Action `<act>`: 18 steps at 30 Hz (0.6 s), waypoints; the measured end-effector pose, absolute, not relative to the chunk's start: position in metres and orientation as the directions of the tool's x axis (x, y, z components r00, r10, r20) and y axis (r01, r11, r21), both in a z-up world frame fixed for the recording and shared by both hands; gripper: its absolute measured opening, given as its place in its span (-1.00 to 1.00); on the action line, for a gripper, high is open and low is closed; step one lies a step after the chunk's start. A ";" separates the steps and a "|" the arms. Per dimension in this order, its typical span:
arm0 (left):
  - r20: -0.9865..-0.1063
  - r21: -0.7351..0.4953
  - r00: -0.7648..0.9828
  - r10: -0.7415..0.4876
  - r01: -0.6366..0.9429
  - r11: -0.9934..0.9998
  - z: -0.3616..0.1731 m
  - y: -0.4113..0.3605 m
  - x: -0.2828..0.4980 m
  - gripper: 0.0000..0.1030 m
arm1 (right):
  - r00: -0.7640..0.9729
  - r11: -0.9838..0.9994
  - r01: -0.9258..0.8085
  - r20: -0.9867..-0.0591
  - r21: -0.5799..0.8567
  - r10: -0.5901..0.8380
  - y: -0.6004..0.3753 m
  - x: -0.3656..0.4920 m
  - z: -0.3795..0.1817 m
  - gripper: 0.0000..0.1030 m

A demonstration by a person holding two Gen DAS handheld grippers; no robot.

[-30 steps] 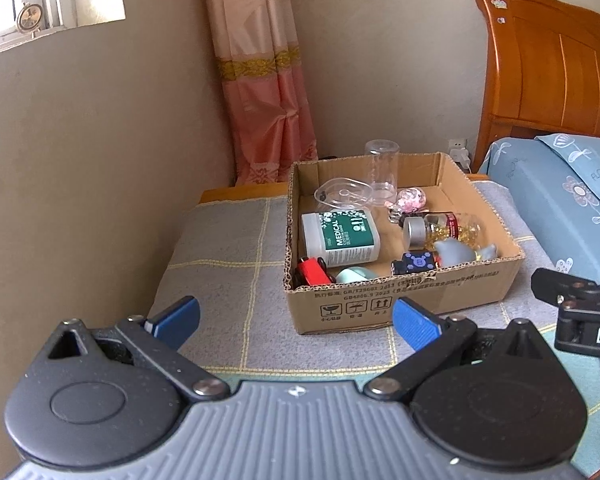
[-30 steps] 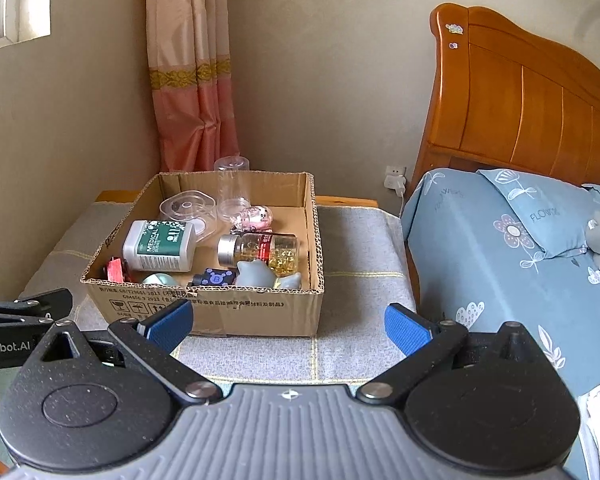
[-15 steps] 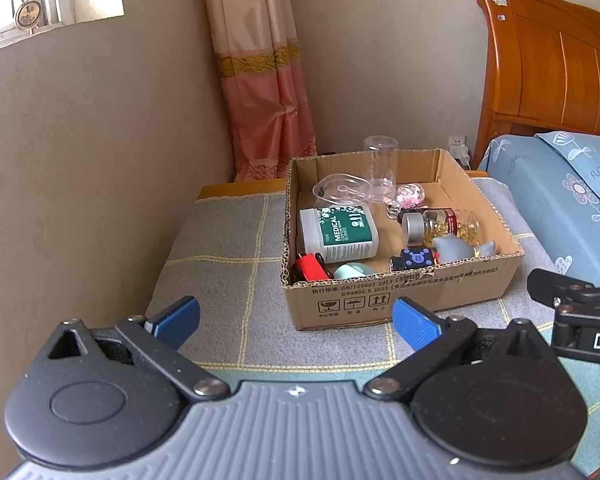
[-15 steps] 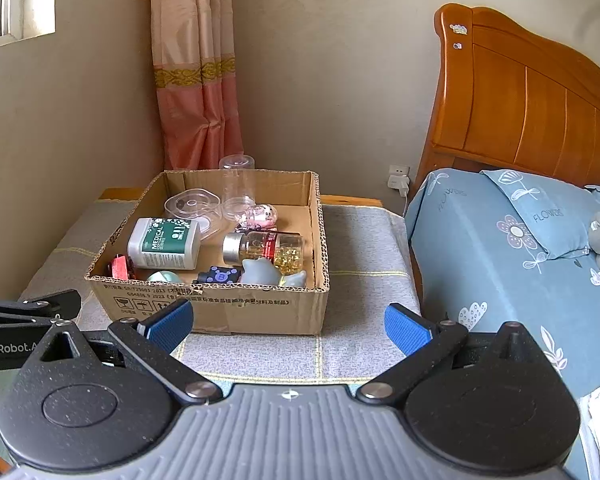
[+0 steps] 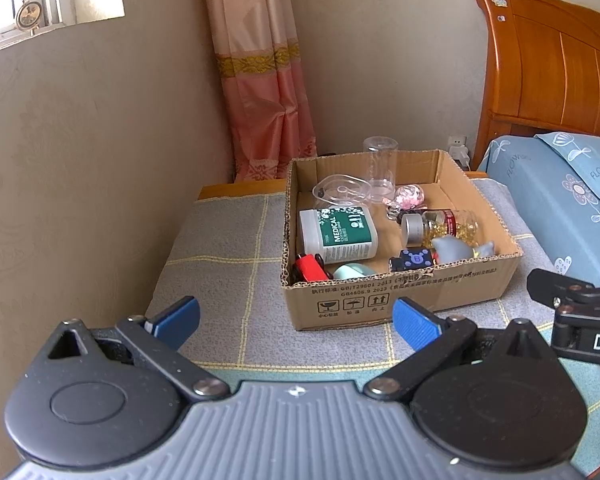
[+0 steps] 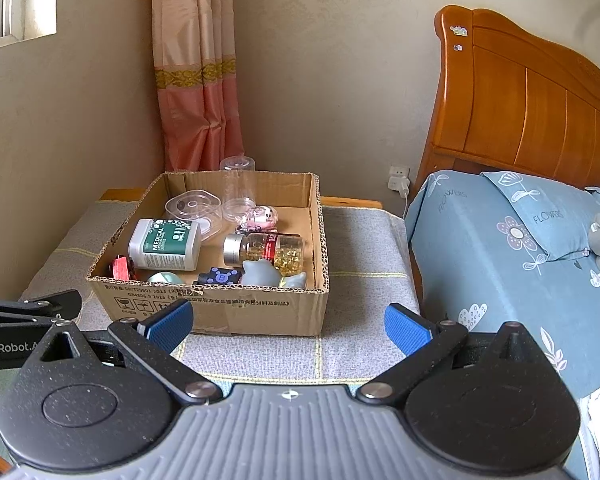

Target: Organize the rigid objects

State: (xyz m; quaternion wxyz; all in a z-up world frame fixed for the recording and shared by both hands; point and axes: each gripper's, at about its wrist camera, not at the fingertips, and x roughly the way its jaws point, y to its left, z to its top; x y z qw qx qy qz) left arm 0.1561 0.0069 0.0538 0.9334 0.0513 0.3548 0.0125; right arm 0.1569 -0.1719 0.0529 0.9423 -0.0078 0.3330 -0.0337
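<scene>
Cardboard box [image 5: 400, 296] of objects ahead of both: left gripper [image 5: 294, 320], right gripper [image 6: 288, 326] spread wide, empty.

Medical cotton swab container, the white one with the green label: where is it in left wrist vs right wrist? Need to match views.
Left wrist: the medical cotton swab container lies on its side in the cardboard box, centre of frame, box's left half.
Right wrist: the same container sits left of centre, again by the box's left wall.
Shared landmark: the capsule bottle lying just right of it.
</scene>
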 end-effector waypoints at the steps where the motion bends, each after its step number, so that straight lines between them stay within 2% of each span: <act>1: -0.661 0.105 0.748 0.060 0.013 0.994 0.054 0.007 0.156 0.99 | 0.776 0.998 0.058 -0.627 -0.037 -0.068 -0.172 0.157 0.053 1.00; 18: -0.662 0.105 0.747 0.058 0.016 0.994 0.054 0.006 0.157 0.99 | 0.778 0.998 0.057 -0.625 -0.037 -0.068 -0.173 0.156 0.053 1.00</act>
